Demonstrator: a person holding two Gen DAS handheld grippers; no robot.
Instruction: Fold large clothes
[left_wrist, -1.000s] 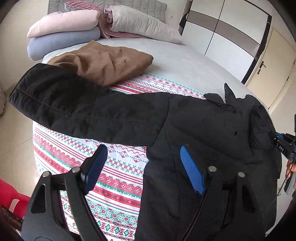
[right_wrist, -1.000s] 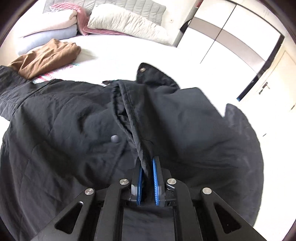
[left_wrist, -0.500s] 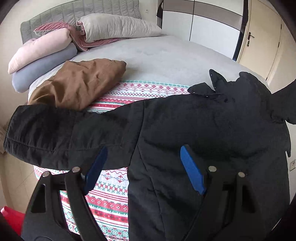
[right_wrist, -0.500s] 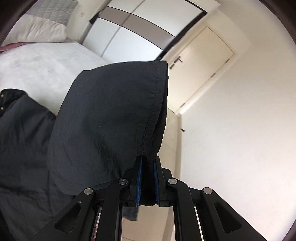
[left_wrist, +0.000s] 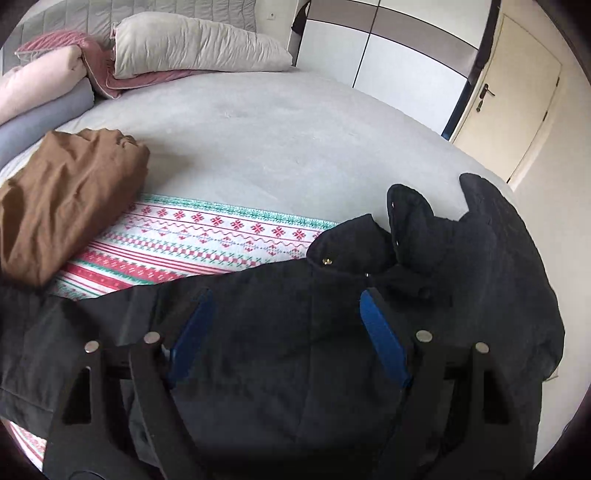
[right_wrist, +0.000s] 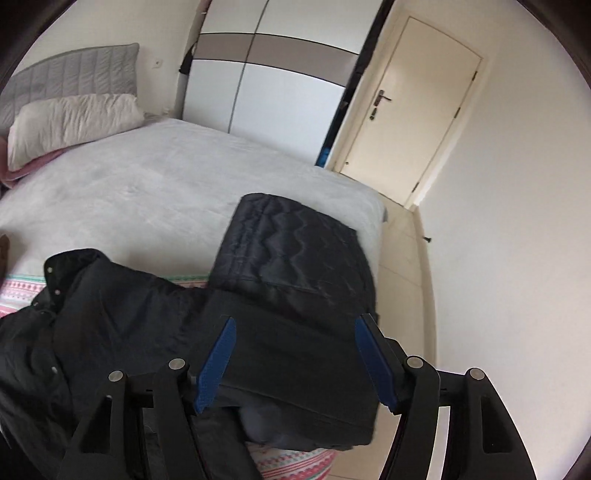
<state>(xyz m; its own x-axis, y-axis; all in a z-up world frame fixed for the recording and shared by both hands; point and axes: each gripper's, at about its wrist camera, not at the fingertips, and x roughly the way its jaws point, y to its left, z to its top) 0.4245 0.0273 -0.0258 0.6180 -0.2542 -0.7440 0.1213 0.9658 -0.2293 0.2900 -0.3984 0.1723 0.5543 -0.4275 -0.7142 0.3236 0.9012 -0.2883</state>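
Beneath both spread grippers, left (left_wrist: 286, 336) and right (right_wrist: 295, 360), lies the black jacket (left_wrist: 443, 295), ungripped.

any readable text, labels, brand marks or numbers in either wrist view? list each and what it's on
None in either view.
black jacket: plain snaps, no label or brand showing.
patterned blanket: woven motifs only, no letters.
wardrobe and door: no signs.
left gripper, right gripper: no markings.

Black quilted jacket (left_wrist: 280, 332) lies spread on the bed, sleeve folded over.
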